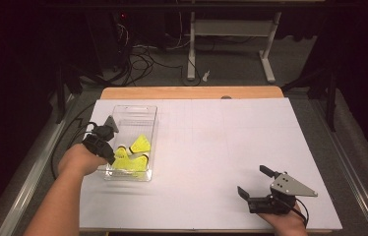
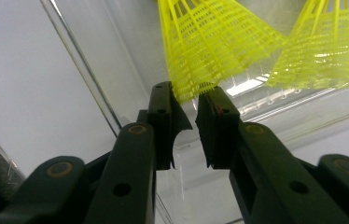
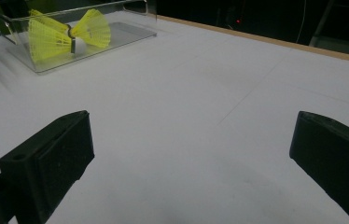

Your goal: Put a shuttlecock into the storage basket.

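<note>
White paper covers your table (image 1: 211, 147), with a dark floor and a tangle of cables beyond its far edge. Your left gripper (image 1: 115, 147) reaches into the near end of the clear plastic tray (image 1: 135, 110), which sits on the table's left side. Yellow shuttlecocks (image 1: 140, 145) lie clustered in that near half of the tray. In the left gripper view your jaws stand narrowly apart, with the rim of one yellow shuttlecock skirt (image 2: 210, 42) right at their tips; you have a small gap there, and I cannot tell whether the skirt is actually pinched. A second skirt (image 2: 326, 51) lies just beside it. Your right gripper (image 1: 256, 184) rests low at the near right of the table, well apart from the tray, its jaws spread wide with nothing between them over bare paper.
</note>
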{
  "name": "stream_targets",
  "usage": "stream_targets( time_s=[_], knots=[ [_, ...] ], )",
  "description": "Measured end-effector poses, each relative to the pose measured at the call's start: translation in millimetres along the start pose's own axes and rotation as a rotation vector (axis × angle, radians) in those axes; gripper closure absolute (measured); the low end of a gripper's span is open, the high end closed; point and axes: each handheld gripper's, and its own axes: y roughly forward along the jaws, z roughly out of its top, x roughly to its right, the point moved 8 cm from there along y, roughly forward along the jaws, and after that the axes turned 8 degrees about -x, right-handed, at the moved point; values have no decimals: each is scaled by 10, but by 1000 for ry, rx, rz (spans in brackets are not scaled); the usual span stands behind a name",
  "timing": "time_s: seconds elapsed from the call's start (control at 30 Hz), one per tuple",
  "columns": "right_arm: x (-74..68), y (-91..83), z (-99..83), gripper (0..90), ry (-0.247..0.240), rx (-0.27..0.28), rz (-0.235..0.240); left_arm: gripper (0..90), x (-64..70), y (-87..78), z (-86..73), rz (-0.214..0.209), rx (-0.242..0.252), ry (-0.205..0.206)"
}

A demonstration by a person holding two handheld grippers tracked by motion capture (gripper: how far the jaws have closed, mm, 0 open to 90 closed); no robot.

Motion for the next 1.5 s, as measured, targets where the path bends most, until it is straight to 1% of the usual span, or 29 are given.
stream_targets(
  time_s=[0.13, 0.27, 0.33, 0.4, 0.47, 0.53, 0.6, 0.7, 0.77, 0.87, 0.9, 0.93, 1.03, 1.17, 1.27, 1.43, 1.47, 1.5],
  knots=[
    [-5, -4, 5, 4, -1, 1, 1, 688, 40, -23, -19, -3, -3, 11],
    [-11, -5, 9, 4, -1, 2, 2, 652, 64, -65, -50, -16, 8, 15],
    [-12, -5, 11, 4, -2, 3, 2, 626, 86, -97, -68, -31, 9, 21],
    [-16, -5, 14, 4, -3, 4, 1, 609, 102, -133, -89, -35, 6, 23],
    [-20, -4, 18, 4, -5, 5, 2, 592, 114, -170, -98, -30, 9, 28],
    [-23, -4, 21, 4, -5, 6, 2, 576, 152, -223, -100, -45, 17, 38],
    [-26, -5, 23, 4, -5, 7, 2, 557, 191, -265, -98, -42, 18, 52],
    [-22, -6, 22, 4, -5, 6, 1, 538, 246, -323, -88, -51, 25, 64],
    [-19, -7, 23, 4, -6, 8, 1, 525, 274, -352, -82, -51, 27, 68],
    [-16, -13, 23, 4, -4, 8, 1, 513, 306, -396, -68, -56, 31, 58],
    [-16, -15, 24, 4, -3, 8, 1, 499, 324, -408, -65, -64, 30, 64],
    [-15, -16, 26, 4, -3, 9, 0, 483, 344, -415, -61, -72, 28, 65],
    [-13, -17, 27, 4, -1, 10, 0, 423, 385, -426, -41, -72, 33, 67],
    [-12, -18, 28, 4, -1, 10, -1, 384, 424, -435, -17, -70, 35, 68],
    [-10, -20, 28, 4, -1, 11, -2, 337, 462, -421, 1, -78, 32, 76],
    [-10, -21, 27, 4, 1, 11, -2, 258, 491, -400, 19, -72, 28, 82],
    [-10, -21, 27, 4, 2, 11, -2, 252, 495, -400, 22, -75, 28, 79],
    [-11, -21, 27, 4, 3, 12, -1, 224, 506, -397, 30, -81, 32, 78]
  ],
)
